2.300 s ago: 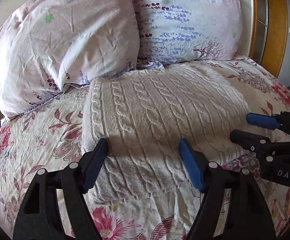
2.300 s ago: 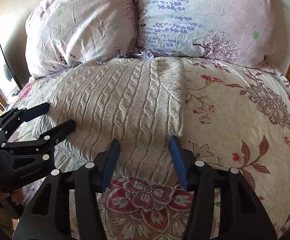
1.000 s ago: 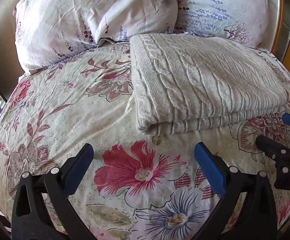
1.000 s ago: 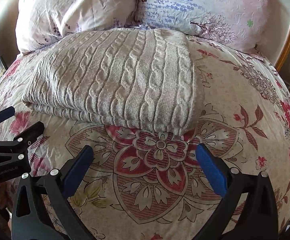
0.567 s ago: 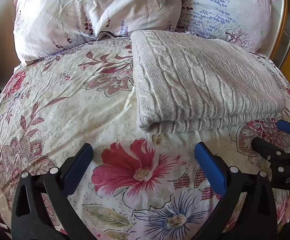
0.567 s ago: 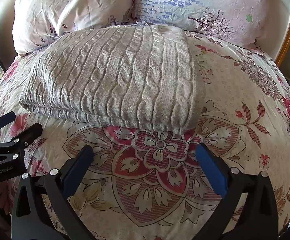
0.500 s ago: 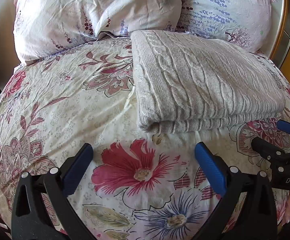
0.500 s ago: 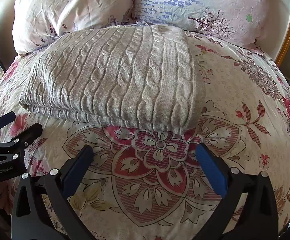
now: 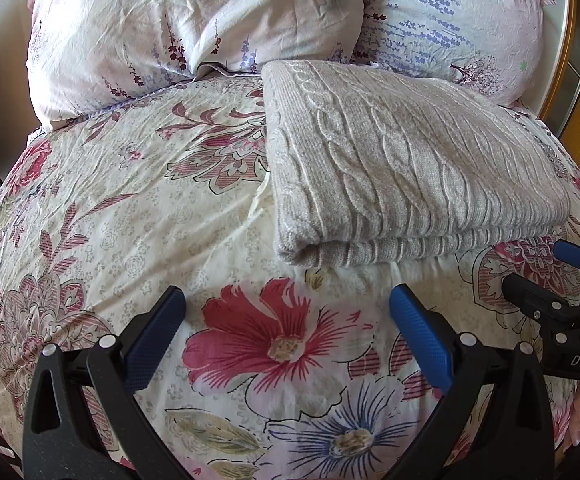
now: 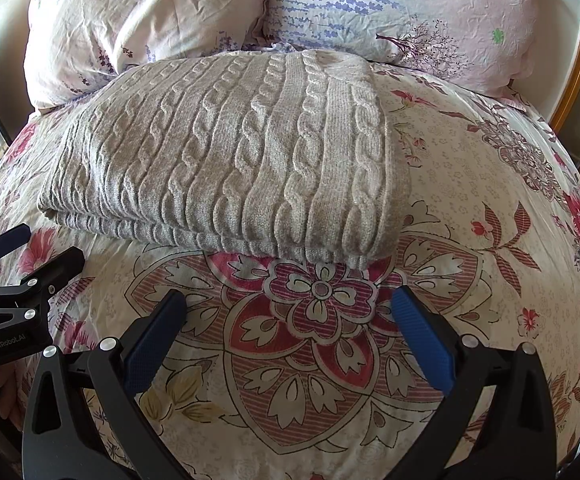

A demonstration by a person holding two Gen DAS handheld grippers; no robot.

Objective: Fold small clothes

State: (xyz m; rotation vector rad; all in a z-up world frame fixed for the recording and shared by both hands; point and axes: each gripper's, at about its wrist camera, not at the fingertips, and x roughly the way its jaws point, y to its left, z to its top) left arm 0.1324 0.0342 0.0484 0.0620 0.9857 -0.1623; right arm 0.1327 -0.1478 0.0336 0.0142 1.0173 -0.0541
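Floral-printed bed carries two pillows at its head edge. Folded grey cable-knit sweater lies flat just before them. Left claw and right claw hover beside its near edge, both spread wide, gripping nothing.

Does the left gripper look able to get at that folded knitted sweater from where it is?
Probably yes: the left gripper is open and empty, and only bare floral bedspread lies between it and the folded sweater.
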